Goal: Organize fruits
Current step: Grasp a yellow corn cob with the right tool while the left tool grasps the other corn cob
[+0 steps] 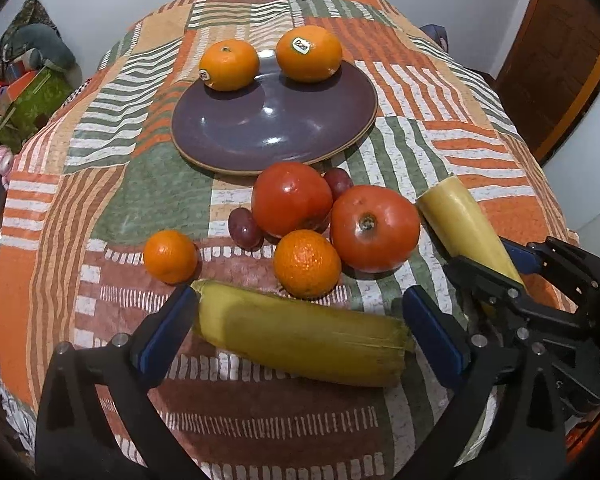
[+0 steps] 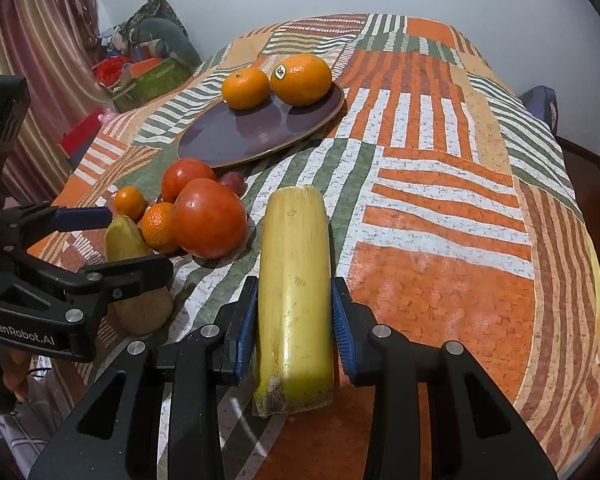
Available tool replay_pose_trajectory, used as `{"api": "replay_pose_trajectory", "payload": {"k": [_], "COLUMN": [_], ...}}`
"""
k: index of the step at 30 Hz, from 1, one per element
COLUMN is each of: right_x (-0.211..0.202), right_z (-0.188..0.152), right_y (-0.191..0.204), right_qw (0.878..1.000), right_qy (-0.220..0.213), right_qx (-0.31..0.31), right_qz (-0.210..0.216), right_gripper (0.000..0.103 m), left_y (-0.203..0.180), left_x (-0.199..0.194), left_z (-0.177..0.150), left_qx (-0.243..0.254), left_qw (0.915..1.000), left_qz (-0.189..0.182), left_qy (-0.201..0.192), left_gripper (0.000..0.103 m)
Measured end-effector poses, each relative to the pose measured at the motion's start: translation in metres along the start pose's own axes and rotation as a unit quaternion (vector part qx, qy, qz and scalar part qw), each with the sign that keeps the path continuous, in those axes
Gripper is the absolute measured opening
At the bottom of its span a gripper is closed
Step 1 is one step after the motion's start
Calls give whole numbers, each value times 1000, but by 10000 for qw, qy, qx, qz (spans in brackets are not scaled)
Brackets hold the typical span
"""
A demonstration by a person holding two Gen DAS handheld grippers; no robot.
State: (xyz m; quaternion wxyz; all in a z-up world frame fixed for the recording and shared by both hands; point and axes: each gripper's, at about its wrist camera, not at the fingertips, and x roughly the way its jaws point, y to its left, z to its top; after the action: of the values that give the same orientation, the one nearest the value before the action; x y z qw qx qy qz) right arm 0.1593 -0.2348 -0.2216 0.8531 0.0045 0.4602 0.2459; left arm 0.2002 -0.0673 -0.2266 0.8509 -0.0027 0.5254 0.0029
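Note:
A purple plate (image 1: 260, 132) holds two oranges (image 1: 229, 65) (image 1: 309, 53); the plate shows in the right wrist view (image 2: 236, 136) too. In front of it lie two tomatoes (image 1: 291, 199) (image 1: 374, 227), two small oranges (image 1: 171, 256) (image 1: 307, 263) and two grapes (image 1: 244, 228). My left gripper (image 1: 296, 332) is open, its jaws on either side of a yellow corn piece (image 1: 300, 338) lying crosswise. My right gripper (image 2: 294, 322) is shut on a second pale yellow corn piece (image 2: 294, 292), which rests on the cloth.
The table wears a patchwork cloth (image 2: 440, 208) of orange, green and white stripes. Clutter and boxes (image 2: 148, 68) sit beyond the table's left side. A wooden door (image 1: 560, 48) stands at the right. The right gripper (image 1: 532, 280) shows in the left wrist view.

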Motion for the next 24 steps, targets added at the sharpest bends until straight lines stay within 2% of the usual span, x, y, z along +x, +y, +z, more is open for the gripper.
{"api": "replay_pose_trajectory", "payload": {"k": [3,6,8,12,17,24], "right_x": [0,-2,-4,-6,-6,-7], "right_z": [-1,-3,-4,-8,-8,-9], "right_y": [-1,-3,-4,-4,-3,0], "right_qw": [10000,10000,10000,10000,10000,9999], "right_qy": [-25,-13,2,28,55,76], "right_qx": [23,41,39,8,8,23], "right_qz": [36,67,77,66,8,-69], "right_gripper": [32,32,32,32,32,32], "left_y": [-2,-1,7,25,41,55], "left_x": [0,-1,-4,-10,-16,-15], "left_z": [-1,-2,-3,-9,-19,-17], "left_qx": [111,415,615,675,977,692], "left_qw": [9999,9990,9970,9941,9932,9938], "left_qz": [14,-170,-450,-825,-607,-733], "left_qy": [-30,35,103,200,180,463], "left_gripper": [103,103,103,103,103,103]}}
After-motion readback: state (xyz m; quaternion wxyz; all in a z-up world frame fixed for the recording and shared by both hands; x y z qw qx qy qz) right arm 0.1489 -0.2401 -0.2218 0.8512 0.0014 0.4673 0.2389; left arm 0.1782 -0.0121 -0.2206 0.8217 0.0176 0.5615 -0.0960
